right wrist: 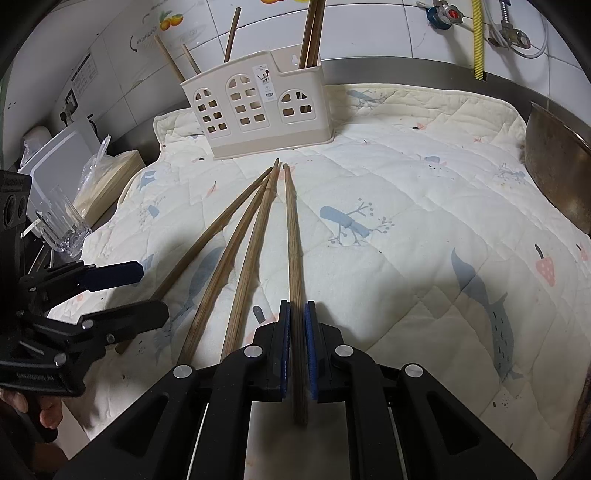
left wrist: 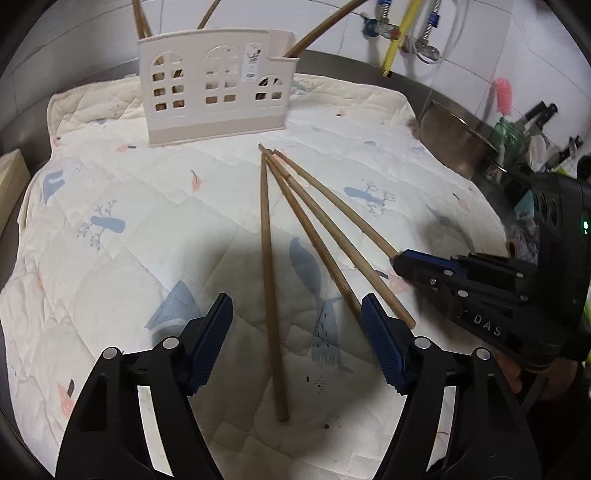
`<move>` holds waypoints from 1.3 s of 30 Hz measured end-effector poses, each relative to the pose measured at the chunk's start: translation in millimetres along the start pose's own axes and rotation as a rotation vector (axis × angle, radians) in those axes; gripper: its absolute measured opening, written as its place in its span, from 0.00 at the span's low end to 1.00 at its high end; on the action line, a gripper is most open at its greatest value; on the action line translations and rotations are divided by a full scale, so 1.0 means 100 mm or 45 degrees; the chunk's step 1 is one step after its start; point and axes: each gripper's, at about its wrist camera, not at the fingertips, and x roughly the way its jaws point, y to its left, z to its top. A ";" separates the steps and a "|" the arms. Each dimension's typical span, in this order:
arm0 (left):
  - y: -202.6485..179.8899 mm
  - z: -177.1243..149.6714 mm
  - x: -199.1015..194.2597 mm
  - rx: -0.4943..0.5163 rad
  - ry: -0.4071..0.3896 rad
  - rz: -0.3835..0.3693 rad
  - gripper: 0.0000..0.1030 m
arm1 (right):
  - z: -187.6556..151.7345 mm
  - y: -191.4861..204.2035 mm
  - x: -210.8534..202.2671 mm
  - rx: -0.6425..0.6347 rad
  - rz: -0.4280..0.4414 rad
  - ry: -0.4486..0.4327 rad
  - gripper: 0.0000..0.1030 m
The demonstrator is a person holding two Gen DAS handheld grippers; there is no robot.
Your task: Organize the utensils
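Note:
Several long wooden chopsticks (left wrist: 269,266) lie fanned out on a quilted mat (left wrist: 110,192), their far tips meeting in front of a beige utensil holder (left wrist: 218,86) with window cut-outs that has more chopsticks standing in it. My right gripper (right wrist: 297,332) is shut on the rightmost chopstick (right wrist: 293,236) near its thick end; it also shows in the left wrist view (left wrist: 400,260). My left gripper (left wrist: 297,343) is open and empty, low over the mat, with one chopstick lying between its fingers; it also shows in the right wrist view (right wrist: 144,291). The holder also shows in the right wrist view (right wrist: 258,110).
A metal bowl (left wrist: 454,142) sits at the mat's right edge. A clear glass (right wrist: 64,225), a white box and a bagged wooden block stand off the mat's left side. Pipes and valves (left wrist: 406,33) run along the tiled wall behind.

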 end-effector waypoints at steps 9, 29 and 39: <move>0.10 -0.02 0.06 -0.058 0.047 -0.013 0.61 | 0.00 0.00 0.00 0.000 -0.001 0.000 0.07; 0.09 -0.09 0.10 -0.017 0.074 0.025 0.23 | -0.01 0.01 0.00 -0.014 -0.024 0.000 0.07; 0.14 -0.08 0.01 -0.006 0.033 0.055 0.06 | 0.00 0.07 -0.03 -0.045 -0.067 -0.004 0.07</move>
